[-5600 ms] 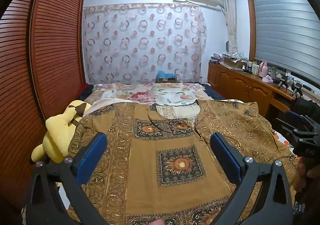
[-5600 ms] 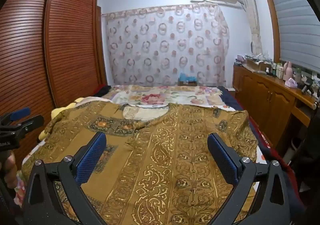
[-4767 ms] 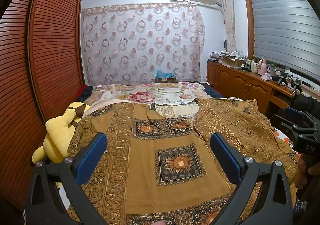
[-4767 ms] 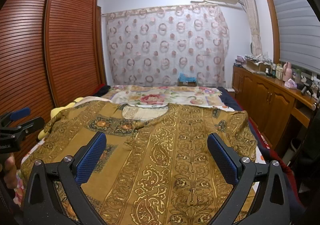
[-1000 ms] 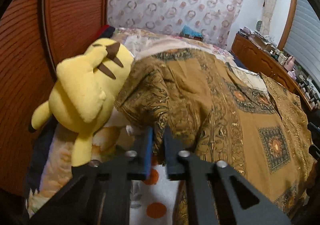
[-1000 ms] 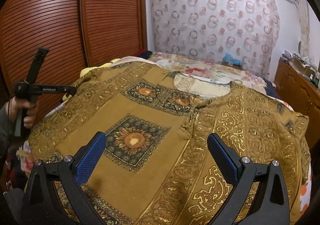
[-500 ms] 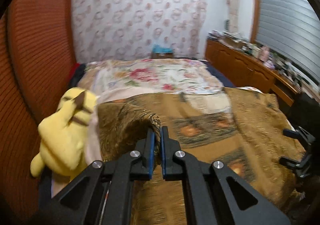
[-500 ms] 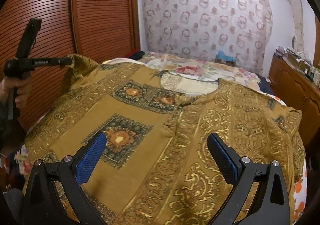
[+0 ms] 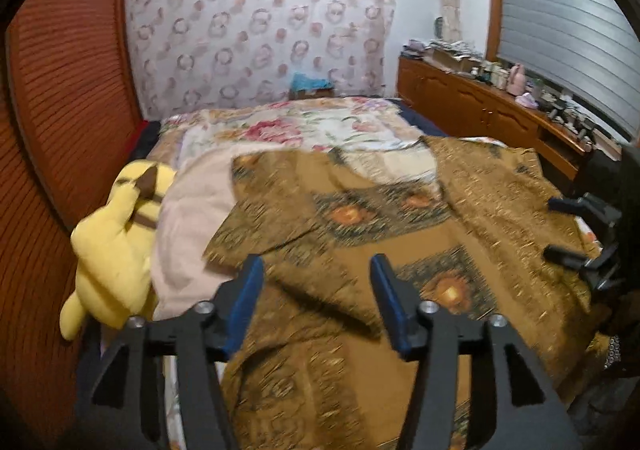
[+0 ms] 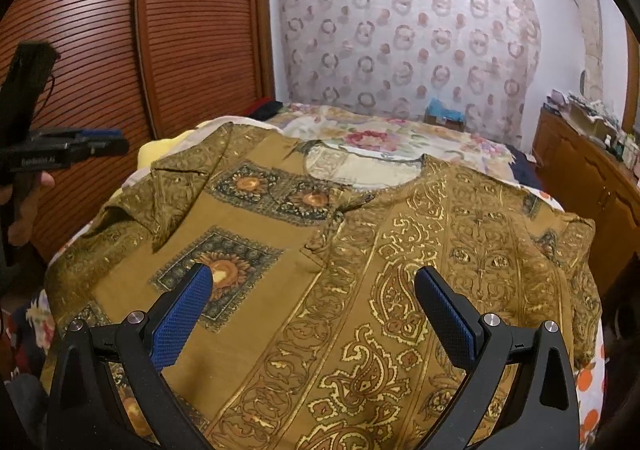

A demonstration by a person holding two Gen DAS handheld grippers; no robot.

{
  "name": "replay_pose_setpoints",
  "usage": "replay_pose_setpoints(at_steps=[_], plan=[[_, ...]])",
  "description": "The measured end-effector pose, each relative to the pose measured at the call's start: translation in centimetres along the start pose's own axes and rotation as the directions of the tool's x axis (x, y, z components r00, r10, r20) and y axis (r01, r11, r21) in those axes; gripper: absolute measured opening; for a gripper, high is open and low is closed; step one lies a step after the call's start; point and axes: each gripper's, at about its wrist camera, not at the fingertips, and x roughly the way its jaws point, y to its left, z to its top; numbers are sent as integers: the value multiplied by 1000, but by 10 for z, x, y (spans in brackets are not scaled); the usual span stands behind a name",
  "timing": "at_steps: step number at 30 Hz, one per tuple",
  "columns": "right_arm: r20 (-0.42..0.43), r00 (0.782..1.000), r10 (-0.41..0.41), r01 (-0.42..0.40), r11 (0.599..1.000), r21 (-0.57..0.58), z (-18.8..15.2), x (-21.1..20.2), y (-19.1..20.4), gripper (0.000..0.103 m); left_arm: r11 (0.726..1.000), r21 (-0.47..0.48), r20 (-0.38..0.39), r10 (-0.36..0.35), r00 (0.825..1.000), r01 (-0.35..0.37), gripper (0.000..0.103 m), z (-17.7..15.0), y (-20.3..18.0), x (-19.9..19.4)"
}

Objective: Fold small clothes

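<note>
Shirt [image 10: 360, 290]: matt woven cloth, gold print slightly glossy. Plush toy [image 9: 116, 250]: soft yellow fleece. Wardrobe doors [image 10: 160, 30]: slatted, semi-gloss wood. Right gripper [image 10: 312, 314]: matt black plastic, textured blue pads [image 10: 180, 314].

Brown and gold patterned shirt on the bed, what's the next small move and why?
Probably send the right gripper to the far sleeve. On the brown and gold patterned shirt, the sleeve beside the yellow plush toy already lies folded inward; the left gripper is opening, nothing between its jaws.
</note>
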Motion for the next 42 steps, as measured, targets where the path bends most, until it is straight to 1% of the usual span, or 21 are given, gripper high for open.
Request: replay_pose_setpoints(at_steps=[3,6,10,11,13,16,18,19,20,21,26,29,34,37,40,42], plan=[[-7,999,34,-34,999,-30,12,5,6,102,999,-36,-47,28,999,-29,58,-17,17,12],[-8,998,66,-67,996,-53,23,13,13,100,996,-50,-92,62,994,-67,58,-36,31,27],[-16,993,114,-115,990,-86,40,30,29,92,991,-77,-149,93,984,-105,58,-53,45,46],[-15,992,127,-128,987,-96,45,34,34,88,990,-84,-158,98,983,-112,58,-57,47,49],[-14,988,154,-155,981,-113,53,41,43,85,989,-93,-173,99,980,-116,58,-61,51,54],[-23,982,186,-187,973,-134,65,51,59,80,989,-98,-160,94,983,-110,60,-66,52,56],[-29,980,199,-201,969,-147,69,57,67,79,989,-103,-161,92,983,-110,63,-65,52,55],[-39,977,210,-213,964,-156,72,62,73,78,988,-103,-159,99,982,-116,65,-66,51,56],[-48,974,220,-225,961,-162,74,66,78,76,986,-108,-161,110,981,-128,69,-66,51,56],[-55,973,226,-232,959,-165,75,69,80,75,984,-115,-164,113,980,-133,72,-64,57,58],[-113,957,266,-284,938,-198,81,100,106,70,984,-117,-163,114,980,-134,72,-63,58,60],[-154,949,275,-304,928,-215,80,121,121,69,984,-119,-162,112,980,-132,72,-63,60,60],[-241,933,268,-325,914,-242,74,158,142,69,984,-118,-161,113,981,-133,72,-63,61,60],[-269,926,266,-332,912,-240,70,170,148,69,984,-118,-161,114,980,-134,72,-63,61,60],[-269,929,255,-324,912,-252,68,175,153,69,984,-110,-159,120,980,-138,72,-63,61,60],[-272,934,234,-305,916,-262,68,183,156,69,984,-104,-158,125,980,-142,72,-63,62,60]])
